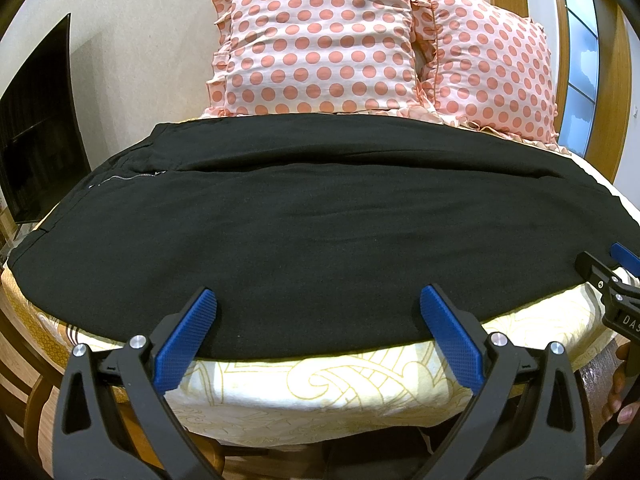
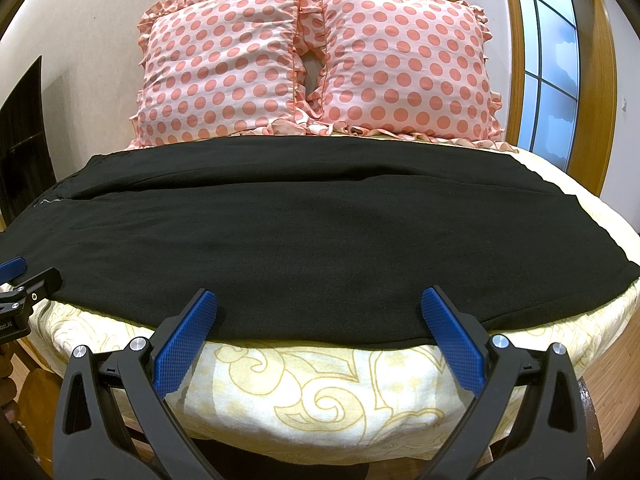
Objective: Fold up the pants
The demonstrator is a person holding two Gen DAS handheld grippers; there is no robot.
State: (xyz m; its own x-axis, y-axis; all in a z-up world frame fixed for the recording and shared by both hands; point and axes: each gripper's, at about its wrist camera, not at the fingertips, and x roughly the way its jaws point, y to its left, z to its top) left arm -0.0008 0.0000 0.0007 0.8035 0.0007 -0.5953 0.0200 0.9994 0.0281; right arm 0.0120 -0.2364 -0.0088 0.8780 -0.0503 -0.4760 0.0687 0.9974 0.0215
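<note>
Both tongs gape wide at the near edge of the bed [image 2: 320, 392]: left gripper [image 1: 318, 300] and right gripper [image 2: 320, 300] empty. Beyond them black pants [image 1: 304, 232] lie spread flat across the sheet, two polka-dot pillows [image 2: 312, 64] behind.

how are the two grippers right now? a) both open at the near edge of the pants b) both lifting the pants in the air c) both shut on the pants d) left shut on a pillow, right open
a: the left gripper and right gripper each have their fingers spread wide at the near edge of the black pants, which lie flat on the bed.
</note>
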